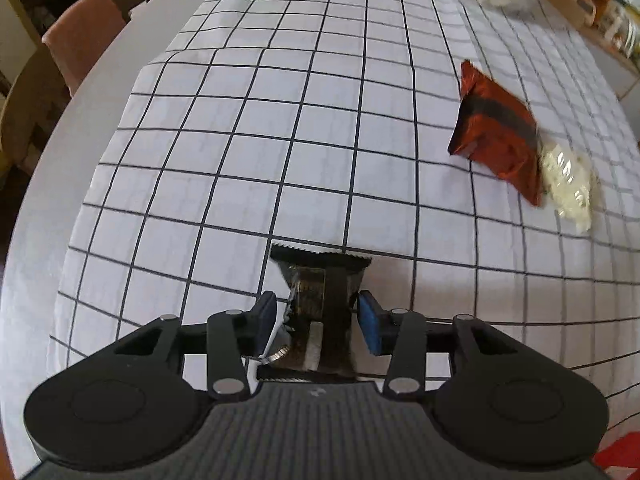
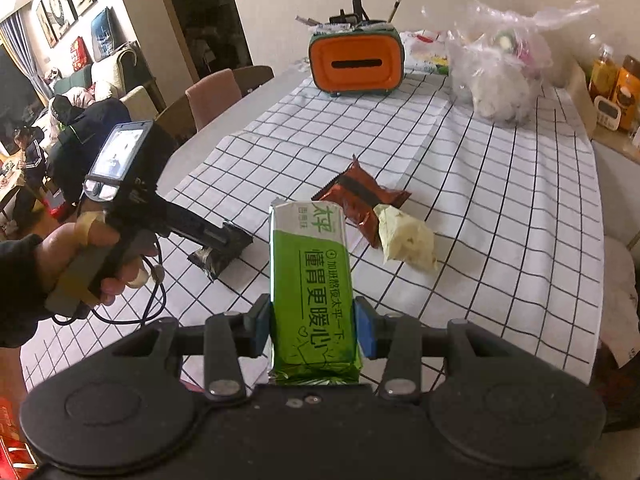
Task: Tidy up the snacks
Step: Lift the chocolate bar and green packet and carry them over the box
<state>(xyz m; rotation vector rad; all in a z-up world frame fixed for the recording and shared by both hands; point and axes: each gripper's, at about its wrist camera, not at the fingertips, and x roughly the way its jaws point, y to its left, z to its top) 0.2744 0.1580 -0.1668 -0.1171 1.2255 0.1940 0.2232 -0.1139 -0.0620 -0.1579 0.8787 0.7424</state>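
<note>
On the left, a hand [image 2: 80, 264] in a dark sleeve grips the handle of the left gripper [image 1: 318, 320], which tilts steeply down at the tabletop [image 1: 60, 184]. Between its blue pads sits a dark, crinkly foil snack packet [image 1: 320, 304] with saw-tooth ends, lying on the white cloth with its thin black grid [image 1: 248, 140]. The left pad touches the packet; the right pad stands just off it, so the jaws are spread with the packet loose between them.

Moving right, the right gripper [image 2: 316, 324] pinches a long, glossy green-and-white foil bar [image 2: 316, 280] across its width, both pads pressed on its sides, the bar lifted above the cloth and pointing away from the camera.

Beyond the bar, mid-cloth, lies a shiny red-brown foil pouch [image 2: 360, 200] with a dark stripe, and touching its right end a pale, creased, cream-coloured wrapper [image 2: 408, 240].

At the far edge stands a rounded orange box with a slot and teal trim [image 2: 356, 66], pens and a lamp neck rising behind it. Right of it slumps a crumpled clear plastic bag [image 2: 504, 72]. At the far right corner stand amber bottles [image 2: 616, 84]. Padded chairs [image 2: 212, 96] line the left edge.
</note>
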